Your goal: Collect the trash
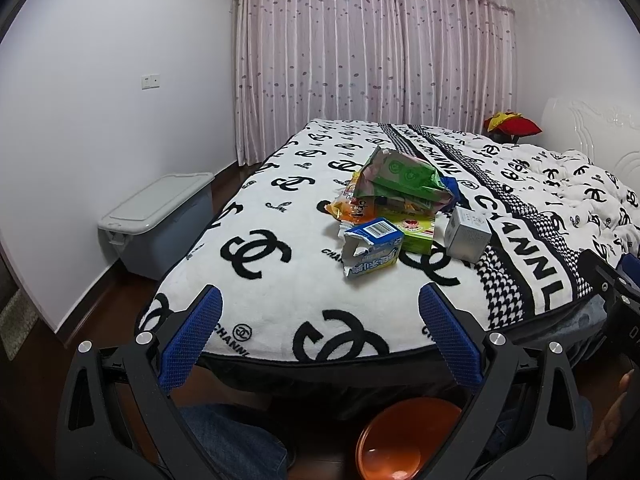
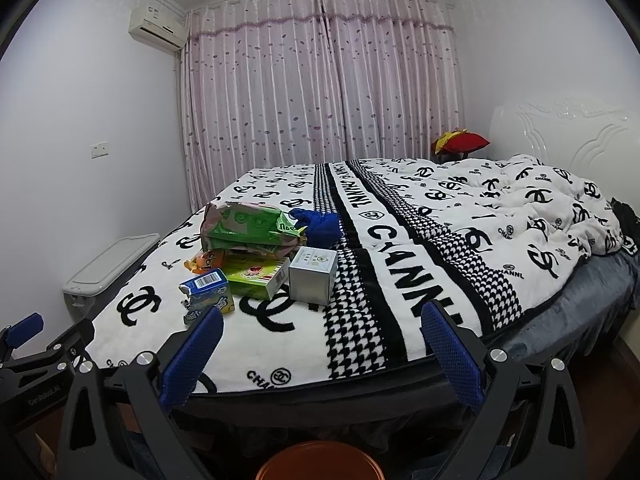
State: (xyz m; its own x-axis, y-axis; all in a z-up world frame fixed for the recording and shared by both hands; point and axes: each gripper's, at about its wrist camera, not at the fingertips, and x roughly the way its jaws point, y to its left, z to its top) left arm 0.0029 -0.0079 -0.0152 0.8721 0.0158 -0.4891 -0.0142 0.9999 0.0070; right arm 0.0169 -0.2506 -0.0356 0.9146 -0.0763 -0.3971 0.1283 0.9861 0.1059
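Several bits of trash sit in one heap on the bed [image 1: 280, 280], mid-blanket, well clear of both claws. The left gripper [image 1: 320, 320] and right gripper [image 2: 322, 334] are both spread wide, holding nothing, hovering over the near edge of the bed. The nearest piece is a torn blue carton [image 1: 372, 246]: probably empty, light, thin card that will crush, so pinch across its flat sides, not the ragged open end. Touching it on the right is a green box [image 1: 418, 232], then a white box [image 1: 468, 238]; both look stiff and square, easy to clamp across opposite faces. Behind them lie a green wrapper [image 1: 400, 176] and an orange packet [image 1: 348, 210]: soft, crinkly, likely slippery film, so grab a bunched fold. An orange bin [image 1: 400, 440] sits on the floor below the grippers, the likely drop point.
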